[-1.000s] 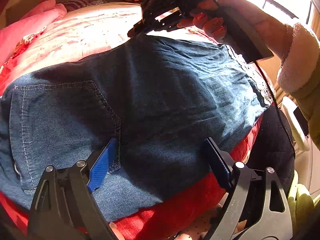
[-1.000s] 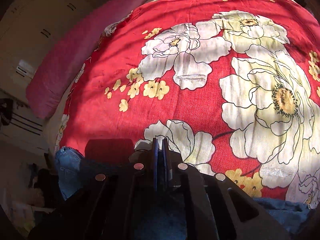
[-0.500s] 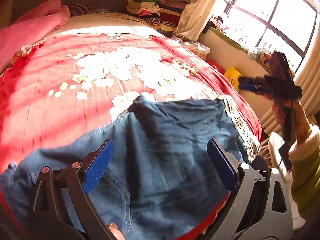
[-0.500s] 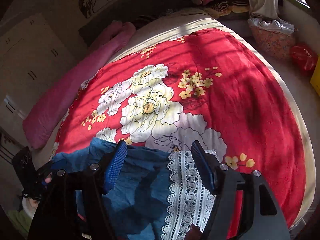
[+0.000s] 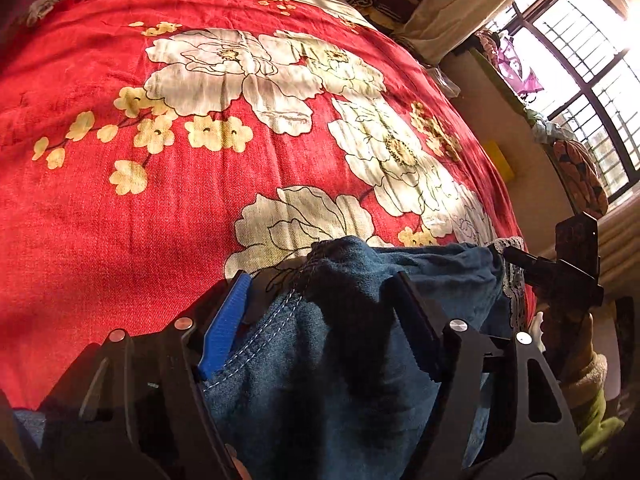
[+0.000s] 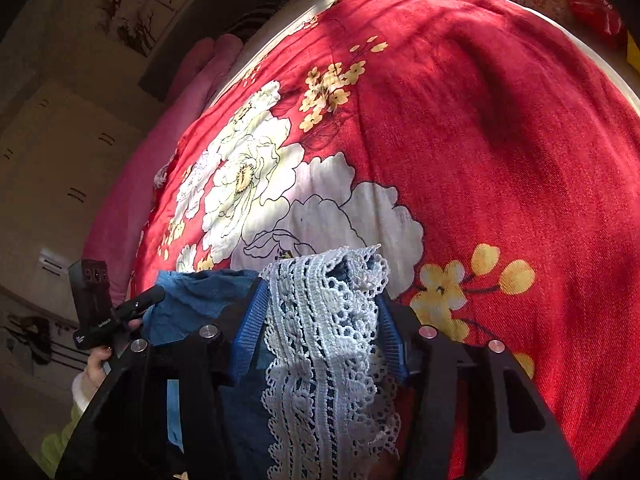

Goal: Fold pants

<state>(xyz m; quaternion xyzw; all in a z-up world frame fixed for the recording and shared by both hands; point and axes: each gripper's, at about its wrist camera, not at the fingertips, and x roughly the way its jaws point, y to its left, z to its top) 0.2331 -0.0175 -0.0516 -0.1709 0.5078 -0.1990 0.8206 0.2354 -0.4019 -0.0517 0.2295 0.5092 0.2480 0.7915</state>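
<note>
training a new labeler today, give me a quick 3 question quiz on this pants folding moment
1. True or false: the blue denim pants lie between the fingers of the left gripper.
2. What does the right gripper have between its fingers? A) white lace trim B) a pillow C) a yellow box
3. What pattern covers the red bedspread?

Key: 1. True; its jaws are closing around a bunched denim fold. 2. A, the white lace trim on the pants, with jaws closing. 3. Large white and small yellow flowers.

blk tool (image 5: 320,316) w/ blue pads, silver screws, lime sleeve (image 5: 596,420)
</note>
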